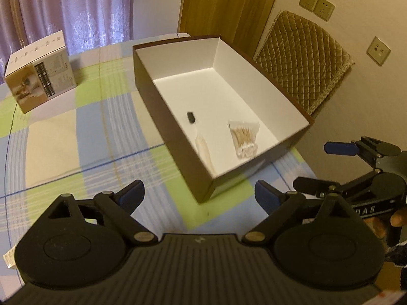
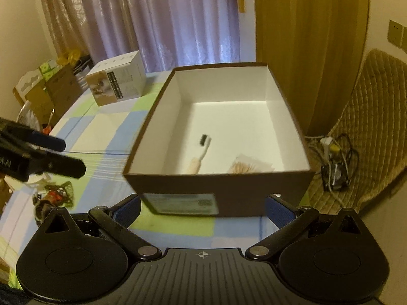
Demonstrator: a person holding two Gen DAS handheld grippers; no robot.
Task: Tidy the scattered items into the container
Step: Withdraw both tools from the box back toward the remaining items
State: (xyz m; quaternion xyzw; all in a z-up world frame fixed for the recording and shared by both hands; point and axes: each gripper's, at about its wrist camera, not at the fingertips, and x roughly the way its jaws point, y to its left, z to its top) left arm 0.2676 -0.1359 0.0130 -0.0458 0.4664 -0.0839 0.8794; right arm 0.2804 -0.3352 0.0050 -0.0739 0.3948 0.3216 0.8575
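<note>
A brown box with a white inside stands open on the checked tablecloth. In it lie a toothbrush with a dark head and a clear bag of cotton swabs. My left gripper is open and holds nothing, just short of the box's near corner. My right gripper shows at the right, also open. In the right wrist view the right gripper is open in front of the box's labelled wall. That view also takes in the toothbrush, the swab bag, and the left gripper.
A white printed carton stands at the table's far left. A quilted chair sits right of the box, with cables on the floor beside it. A dark tangle with red and green bits lies at the left.
</note>
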